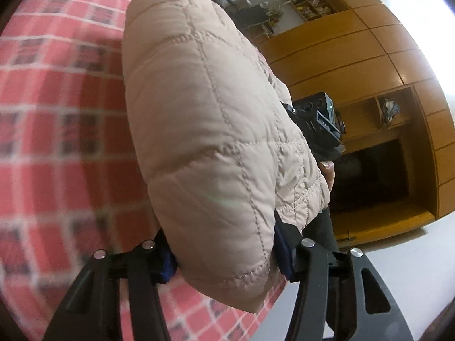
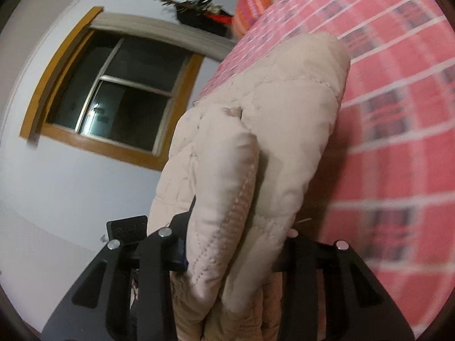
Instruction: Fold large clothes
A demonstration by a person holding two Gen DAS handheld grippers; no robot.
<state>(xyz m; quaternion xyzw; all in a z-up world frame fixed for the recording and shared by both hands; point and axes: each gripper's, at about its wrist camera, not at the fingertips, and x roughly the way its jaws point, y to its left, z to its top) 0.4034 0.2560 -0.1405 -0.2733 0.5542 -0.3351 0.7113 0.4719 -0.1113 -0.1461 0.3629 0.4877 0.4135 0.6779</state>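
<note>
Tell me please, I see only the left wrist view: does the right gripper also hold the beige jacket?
Observer: Yes. The right gripper is shut on a bunched fold of the quilted jacket.
Operator: Is anything lying on the bed on that side?
Observer: An orange striped pillow lies at the far end of the red checked bedspread.
Operator: And what is behind the jacket there?
Observer: A wood-framed window, dark outside, in a pale wall.

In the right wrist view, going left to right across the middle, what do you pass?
Window → beige quilted jacket → red checked bedspread.
</note>
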